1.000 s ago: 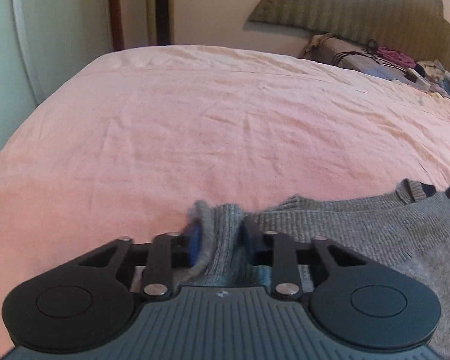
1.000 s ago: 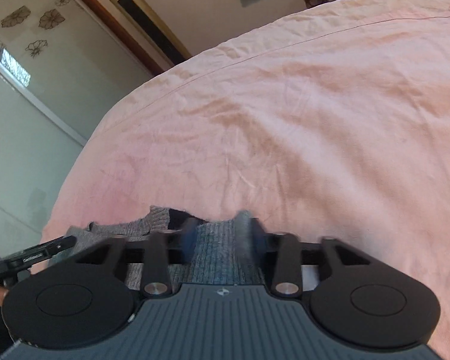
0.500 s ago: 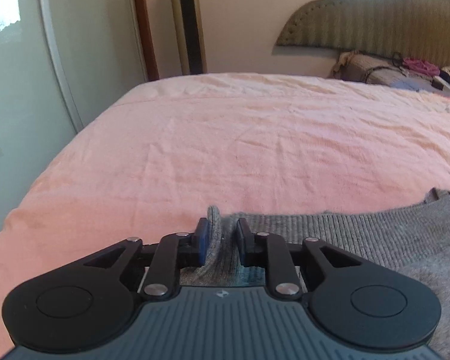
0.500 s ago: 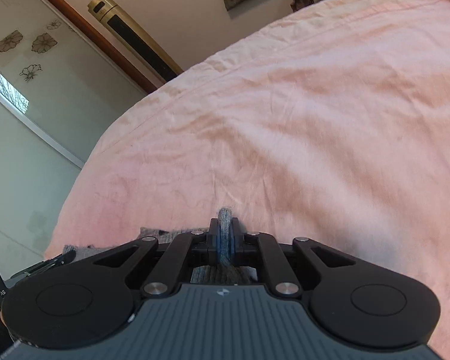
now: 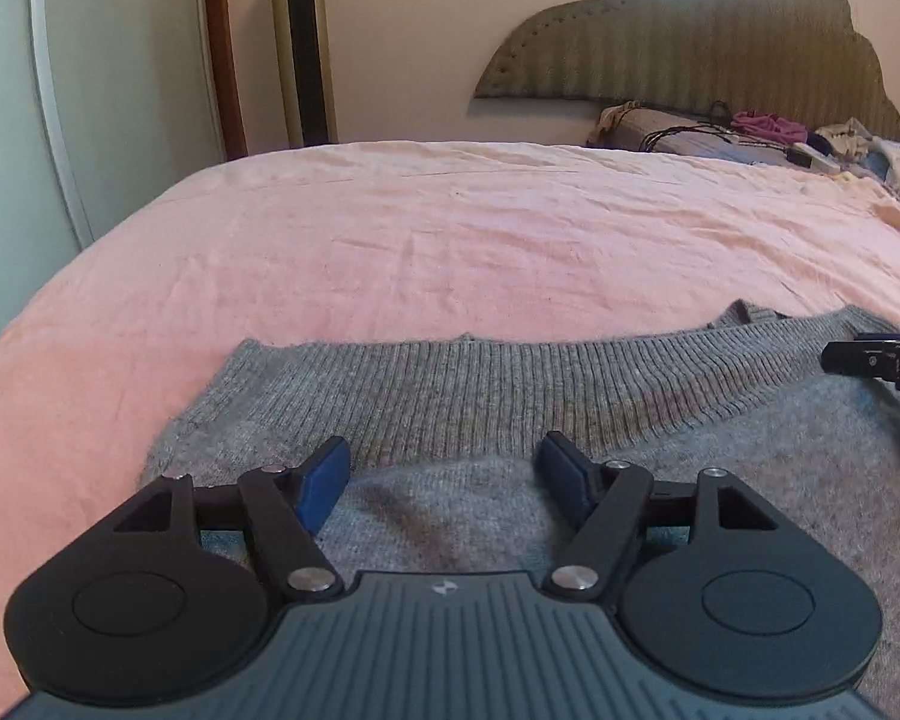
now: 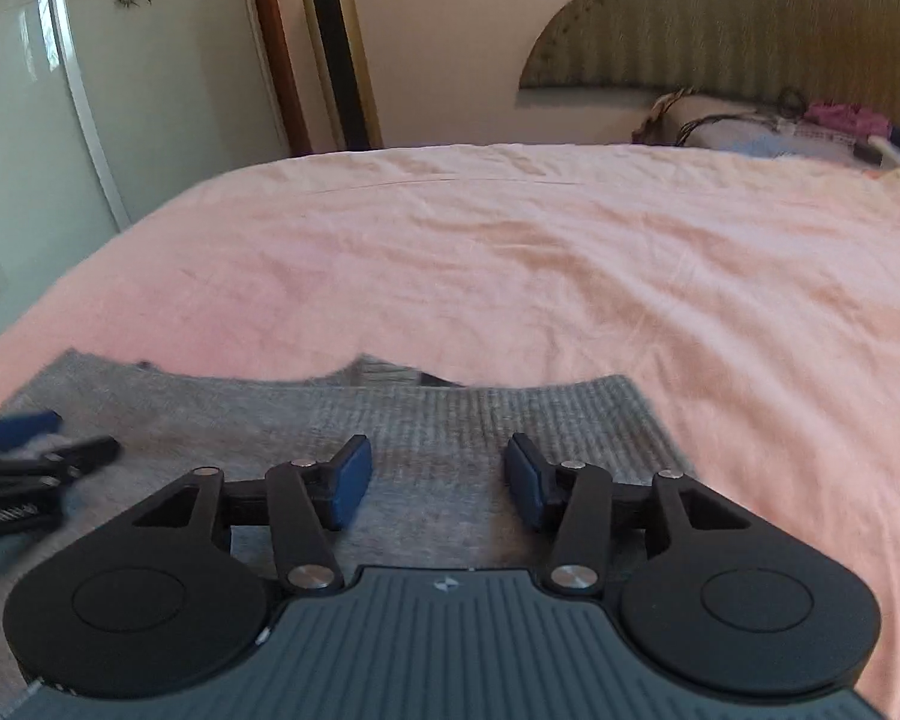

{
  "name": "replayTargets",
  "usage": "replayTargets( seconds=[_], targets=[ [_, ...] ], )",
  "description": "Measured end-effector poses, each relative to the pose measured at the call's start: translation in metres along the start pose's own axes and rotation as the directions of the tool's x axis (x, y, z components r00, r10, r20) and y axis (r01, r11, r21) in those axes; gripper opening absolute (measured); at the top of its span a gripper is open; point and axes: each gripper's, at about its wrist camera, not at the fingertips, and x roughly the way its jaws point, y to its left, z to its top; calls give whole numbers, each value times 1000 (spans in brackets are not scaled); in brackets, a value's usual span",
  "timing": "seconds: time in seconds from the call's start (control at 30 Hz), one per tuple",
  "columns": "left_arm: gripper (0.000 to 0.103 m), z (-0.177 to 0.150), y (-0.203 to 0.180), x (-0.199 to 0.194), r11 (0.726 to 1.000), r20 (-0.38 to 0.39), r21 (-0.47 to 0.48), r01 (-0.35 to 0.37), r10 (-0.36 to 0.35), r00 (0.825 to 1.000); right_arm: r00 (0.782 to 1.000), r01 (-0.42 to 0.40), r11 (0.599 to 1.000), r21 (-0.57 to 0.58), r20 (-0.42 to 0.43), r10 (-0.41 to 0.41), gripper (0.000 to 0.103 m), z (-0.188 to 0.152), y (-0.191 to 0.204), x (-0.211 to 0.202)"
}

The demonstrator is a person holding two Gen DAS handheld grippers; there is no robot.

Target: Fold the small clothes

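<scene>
Ribbed grey knit sweater [image 5: 510, 384], wrinkled cloth sheet [image 5: 450, 240]

Open bed ahead, clutter only by the headboard

The pink bed [image 5: 450, 240] lies bare beyond the grey sweater [image 5: 510, 396]; piled clothes [image 5: 810, 138] crowd the headboard [image 5: 690, 54], and the tower fan [image 6: 336, 48] stands past the far edge.

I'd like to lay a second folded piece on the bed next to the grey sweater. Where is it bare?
The pink sheet is bare from the grey sweater ribbed edge up toward the headboard, and along the sweater's right side. Crowded: the cluttered pile below the headboard, and over the sweater, where the open left gripper and right gripper hover.
</scene>
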Motion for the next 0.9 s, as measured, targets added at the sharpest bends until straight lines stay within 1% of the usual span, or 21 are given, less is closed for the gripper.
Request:
replayTargets(
  seconds=[0.07, 0.1, 0.17, 0.2, 0.23, 0.27, 0.3, 0.33, 0.37, 0.4, 0.43, 0.47, 0.5, 0.53, 0.57, 0.63, 0.7, 0.77, 0.83, 0.87, 0.9],
  targets=[
    [75, 1, -7, 0, 1000, 5, 19, -25, 25, 1000, 998, -54, 994, 99, 18, 52, 49, 0, -18, -1],
    [75, 1, -10, 0, 999, 9, 30, -40, 39, 999, 998, -57, 993, 100, 17, 56, 49, 1, -19, 0],
    [75, 1, -15, -7, 996, 14, 36, -82, 82, 997, 999, -41, 997, 65, 5, 41, 51, 3, -12, 0],
    [75, 0, -17, -15, 994, 14, 28, -108, 108, 994, 1000, -12, 999, 52, -7, 13, 51, 5, -6, -3],
    [74, -2, -17, -24, 994, 12, 17, -112, 112, 994, 1000, 17, 999, 51, -17, -16, 54, 6, 1, -11],
    [74, -4, -18, -34, 995, 7, 7, -97, 97, 995, 1000, 26, 998, 56, -10, -26, 57, 6, 7, -21],
    [74, -6, -19, -42, 997, 3, 2, -80, 80, 997, 1000, 0, 999, 47, 9, 0, 66, 4, 14, -33],
    [74, -10, -21, -48, 997, -4, -1, -73, 73, 997, 999, -33, 999, 18, 27, 32, 83, 0, 22, -43],
    [74, -14, -23, -49, 997, -16, 0, -74, 74, 997, 999, -38, 999, -15, 33, 38, 91, -5, 29, -49],
    [74, -18, -24, -48, 997, -21, 4, -76, 76, 997, 1000, -16, 998, -60, 18, 17, 98, -12, 35, -49],
    [74, -23, -23, -47, 997, -10, 3, -78, 78, 997, 1000, 26, 994, -106, -12, -27, 94, -19, 40, -44],
    [76, -27, -21, -46, 997, 4, -3, -74, 74, 997, 998, 57, 989, -133, -34, -62, 94, -26, 41, -37],
    [76, -31, -19, -45, 998, 19, -8, -68, 68, 997, 999, 51, 992, -112, 0, -51, 101, -34, 34, -38],
    [77, -32, -17, -44, 998, 25, -17, -62, 63, 998, 1000, 24, 998, -54, -18, -25, 102, -32, 25, -35],
    [79, -31, -16, -43, 998, 20, -29, -59, 60, 998, 999, 27, 1000, -15, -17, -27, 102, -29, 17, -36],
    [80, -31, -15, -41, 997, 19, -38, -63, 63, 998, 999, 38, 999, 17, -25, -38, 103, -28, 10, -34],
    [80, -31, -14, -41, 997, 20, -46, -58, 59, 998, 998, 63, 998, 10, -30, -63, 103, -29, 14, -37],
    [81, -32, -13, -40, 997, 22, -54, -56, 57, 998, 997, 68, 997, 33, -33, -67, 98, -28, 21, -48],
    [81, -32, -14, -39, 997, 23, -55, -60, 61, 998, 999, 36, 999, 24, -22, -36, 100, -30, 31, -58],
    [82, -32, -14, -39, 997, 23, -54, -60, 62, 998, 999, 30, 1000, -3, -26, -30, 101, -34, 36, -58],
    [82, -32, -15, -39, 997, 23, -54, -59, 60, 998, 998, 49, 998, -41, -43, -51, 103, -40, 38, -53]
  ],
)
